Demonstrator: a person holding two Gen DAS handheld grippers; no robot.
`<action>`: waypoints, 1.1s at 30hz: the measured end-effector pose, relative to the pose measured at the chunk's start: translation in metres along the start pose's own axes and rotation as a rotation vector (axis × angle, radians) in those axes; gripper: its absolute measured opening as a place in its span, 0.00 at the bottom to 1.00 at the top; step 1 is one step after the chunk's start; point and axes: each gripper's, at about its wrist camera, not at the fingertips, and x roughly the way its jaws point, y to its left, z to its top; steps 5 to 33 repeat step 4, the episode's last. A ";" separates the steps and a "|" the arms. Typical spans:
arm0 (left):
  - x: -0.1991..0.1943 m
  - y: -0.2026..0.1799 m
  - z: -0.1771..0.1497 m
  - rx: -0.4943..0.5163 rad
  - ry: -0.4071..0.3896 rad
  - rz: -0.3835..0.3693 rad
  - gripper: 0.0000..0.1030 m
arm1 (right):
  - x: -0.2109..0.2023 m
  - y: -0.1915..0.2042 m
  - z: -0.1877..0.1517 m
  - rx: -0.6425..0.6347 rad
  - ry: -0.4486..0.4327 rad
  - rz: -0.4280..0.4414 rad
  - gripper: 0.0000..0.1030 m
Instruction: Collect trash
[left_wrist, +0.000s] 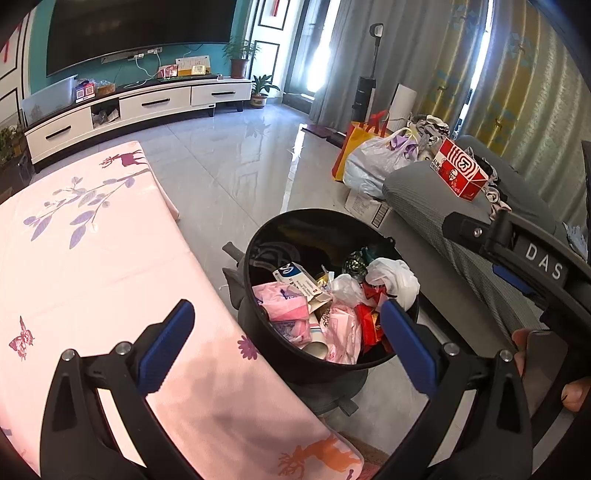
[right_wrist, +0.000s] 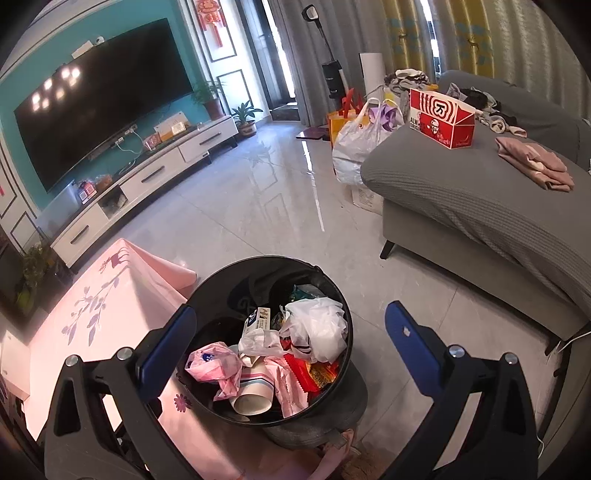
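Two grippers were up over the trash, and both were wide open with nothing in them. My left gripper (left_wrist: 286, 345) hung above the black bin (left_wrist: 258, 325), and my right gripper (right_wrist: 288, 349) hung over the same bin (right_wrist: 201, 295) from the other side. The bin stood on the floor, right beside the table with the pink cloth (left_wrist: 92, 266). It was nearly full. I saw a paper cup (right_wrist: 251, 400), pink bags (right_wrist: 214, 363), a white bag (right_wrist: 317, 325), red wrappers (right_wrist: 303, 373) and a small box (right_wrist: 256, 321) piled up high. I thought the pile could spill. If I dropped more on top, or pushed a finger into it, a bag might slide over the rim onto the floor. The bin looked like it sat on something round and grey, so a bump might tip it too. A red food box (right_wrist: 441, 118) sat on the grey sofa (right_wrist: 461, 206), well apart from the bin. It might be trash to get, but I could not tell if it was empty. The right view showed a folded pink cloth (right_wrist: 533, 164) on the sofa, which the left view did not show. The left view showed my right hand (left_wrist: 546, 373) on its black handle, and much more of the table top, which was bare.
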 end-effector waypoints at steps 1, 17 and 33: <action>-0.001 0.001 0.000 -0.004 -0.003 0.004 0.97 | 0.000 0.000 0.000 0.001 0.000 0.000 0.97; -0.002 0.004 0.000 -0.021 -0.009 0.008 0.97 | 0.001 -0.001 0.000 0.003 0.000 -0.006 0.97; -0.002 0.004 0.000 -0.021 -0.009 0.008 0.97 | 0.001 -0.001 0.000 0.003 0.000 -0.006 0.97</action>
